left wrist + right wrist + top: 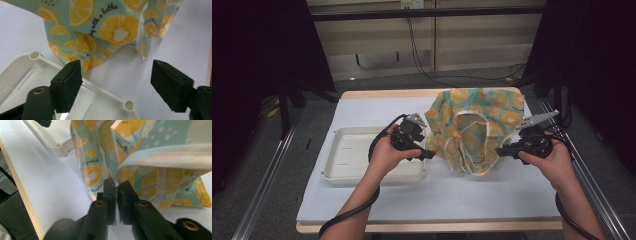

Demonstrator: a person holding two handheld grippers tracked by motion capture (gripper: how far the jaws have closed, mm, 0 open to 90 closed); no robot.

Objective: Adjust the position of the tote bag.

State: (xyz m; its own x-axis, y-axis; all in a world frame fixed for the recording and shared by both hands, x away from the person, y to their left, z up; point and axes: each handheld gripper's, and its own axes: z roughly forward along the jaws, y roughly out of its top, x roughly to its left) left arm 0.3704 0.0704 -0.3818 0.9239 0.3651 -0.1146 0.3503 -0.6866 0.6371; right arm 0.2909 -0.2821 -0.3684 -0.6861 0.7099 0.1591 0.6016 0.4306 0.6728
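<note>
Fabric printed with lemon slices makes up a bag that lies on the far right part of the table, its pale handles looped on top. The right hand-held gripper has its jaws pressed together on the bag's near right edge, and in the right gripper view the cloth folds up just past the jaw tips. The left hand-held gripper sits at the bag's near left edge with its jaws spread wide; in the left gripper view they hold nothing, the bag just beyond them. A white tray lies left of the bag, under the left hand.
</note>
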